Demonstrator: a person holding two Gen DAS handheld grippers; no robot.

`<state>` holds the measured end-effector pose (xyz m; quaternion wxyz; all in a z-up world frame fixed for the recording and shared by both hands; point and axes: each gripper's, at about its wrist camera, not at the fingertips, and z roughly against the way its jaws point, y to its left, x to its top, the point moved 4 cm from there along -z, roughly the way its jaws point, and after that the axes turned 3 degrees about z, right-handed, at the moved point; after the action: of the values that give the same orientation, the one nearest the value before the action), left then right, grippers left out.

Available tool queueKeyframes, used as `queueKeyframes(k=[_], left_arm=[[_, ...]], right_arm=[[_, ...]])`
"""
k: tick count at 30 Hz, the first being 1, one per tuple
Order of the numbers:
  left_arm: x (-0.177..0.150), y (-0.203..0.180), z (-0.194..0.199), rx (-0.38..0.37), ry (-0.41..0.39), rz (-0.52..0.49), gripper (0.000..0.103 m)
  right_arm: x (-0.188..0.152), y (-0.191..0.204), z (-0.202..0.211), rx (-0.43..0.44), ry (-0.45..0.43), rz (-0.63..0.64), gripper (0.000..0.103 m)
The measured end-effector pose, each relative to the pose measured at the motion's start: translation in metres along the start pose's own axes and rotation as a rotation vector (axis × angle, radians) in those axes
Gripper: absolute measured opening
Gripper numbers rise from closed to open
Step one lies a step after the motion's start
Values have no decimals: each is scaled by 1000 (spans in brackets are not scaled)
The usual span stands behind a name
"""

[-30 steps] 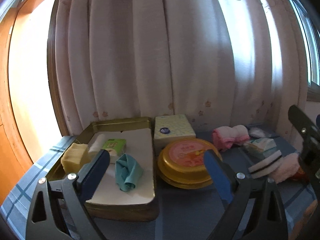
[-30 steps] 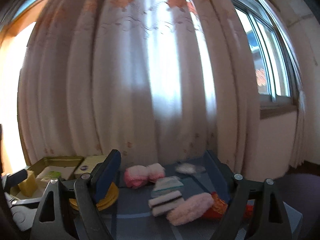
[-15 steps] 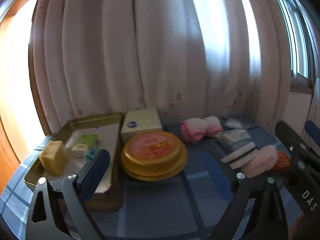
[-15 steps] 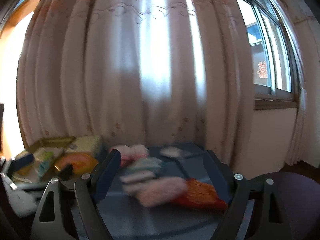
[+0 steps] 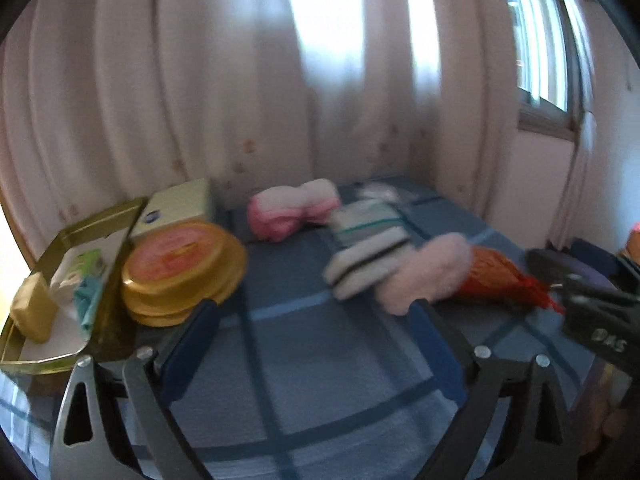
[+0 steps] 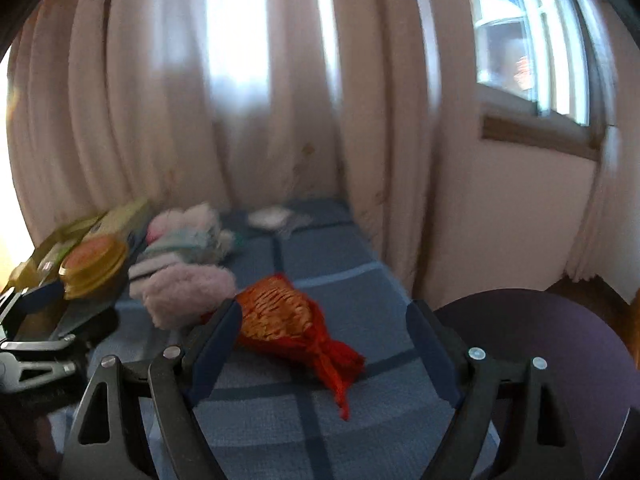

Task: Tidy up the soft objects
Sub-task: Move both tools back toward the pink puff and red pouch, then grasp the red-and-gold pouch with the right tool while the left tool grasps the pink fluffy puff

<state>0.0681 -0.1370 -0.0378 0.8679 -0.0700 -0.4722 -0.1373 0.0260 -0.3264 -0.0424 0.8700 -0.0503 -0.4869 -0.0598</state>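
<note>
Both tongs, left (image 5: 316, 328) and right (image 6: 324, 332), gape wide and empty over one orange net bag (image 6: 280, 318).

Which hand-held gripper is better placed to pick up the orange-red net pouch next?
Probably the right hand-held gripper: its open jaws already frame the orange-red net pouch. The left hand-held gripper, also open, faces bare blue checked cloth, with the pouch off to its right.

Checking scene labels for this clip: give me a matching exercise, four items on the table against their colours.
Things:
1. round tin
2. mesh bag
3. fluffy item
4. sponge in the tray

Colours:
A. pale pink
B. yellow
C. gold with an orange lid
D. orange-red

Pairs: 1-C, 2-D, 3-A, 4-B
</note>
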Motion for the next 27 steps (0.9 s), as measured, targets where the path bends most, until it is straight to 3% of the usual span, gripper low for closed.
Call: queueKeyframes(k=[3, 10, 12, 13, 17, 20, 27], left_arm=[[-1, -16, 2, -31, -14, -50, 96], [4, -22, -2, -72, 19, -74, 96], [10, -23, -4, -121, 33, -70, 96], [12, -24, -3, -138, 33, -69, 96], [14, -29, -6, -168, 41, -75, 96], [10, -32, -11, -205, 82, -55, 96], [4, -44, -24, -269, 161, 20, 96]], right_arm=[[2, 9, -15, 75, 75, 41, 86], [2, 21, -58, 78, 232, 115, 86], [-1, 22, -63, 93, 241, 122, 69], [-4, 24, -65, 125, 251, 116, 46], [-8, 19, -56, 154, 226, 98, 33], [-9, 5, -39, 182, 194, 25, 32], [-13, -28, 4, 128, 87, -87, 32]])
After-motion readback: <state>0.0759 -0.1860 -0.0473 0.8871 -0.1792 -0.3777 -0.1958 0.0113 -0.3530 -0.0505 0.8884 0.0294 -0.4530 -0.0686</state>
